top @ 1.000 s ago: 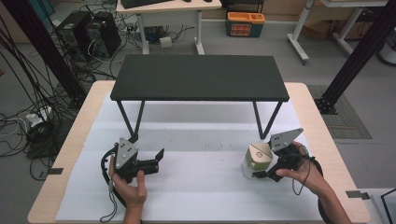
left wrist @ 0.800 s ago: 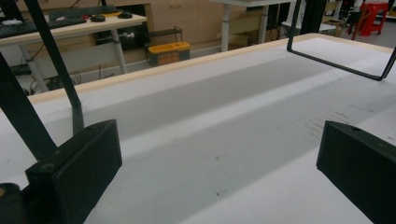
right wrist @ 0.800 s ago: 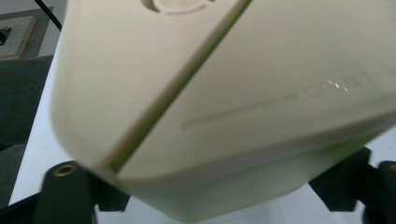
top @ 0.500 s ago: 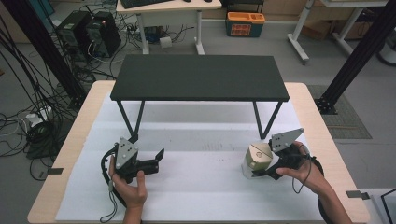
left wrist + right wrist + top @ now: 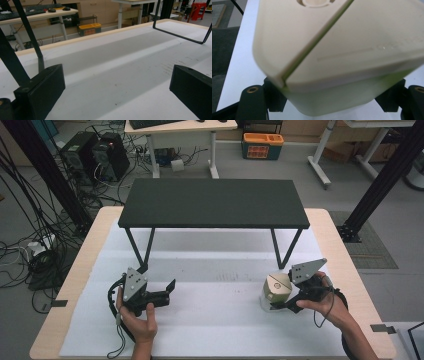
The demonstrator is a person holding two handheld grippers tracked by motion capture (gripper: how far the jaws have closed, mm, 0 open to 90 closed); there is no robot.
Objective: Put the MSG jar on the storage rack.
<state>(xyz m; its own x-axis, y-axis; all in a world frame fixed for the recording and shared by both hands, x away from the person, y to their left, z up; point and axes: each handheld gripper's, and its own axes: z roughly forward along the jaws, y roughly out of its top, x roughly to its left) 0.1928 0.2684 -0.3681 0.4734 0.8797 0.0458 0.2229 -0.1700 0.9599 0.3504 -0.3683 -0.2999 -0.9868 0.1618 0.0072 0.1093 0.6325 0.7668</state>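
A cream square container [image 5: 276, 289] with a pale green base is on the right of the white mat [image 5: 215, 320]. My right gripper [image 5: 274, 298] is shut on it. In the right gripper view the container [image 5: 337, 50] sits close between the two black jaws, which press on its lower sides, and its lid is tilted toward the camera. My left gripper [image 5: 168, 294] rests low on the left of the mat in a person's hand. It is open with nothing in it. Bare mat lies between its fingers [image 5: 40, 92].
A low black table [image 5: 215, 202] on thin metal legs [image 5: 283, 251] stands across the back of the mat, and its leg frame [image 5: 180, 37] shows ahead of the left gripper. The wooden table's edge [image 5: 350, 270] runs just right of the right hand. Desks and cables lie beyond.
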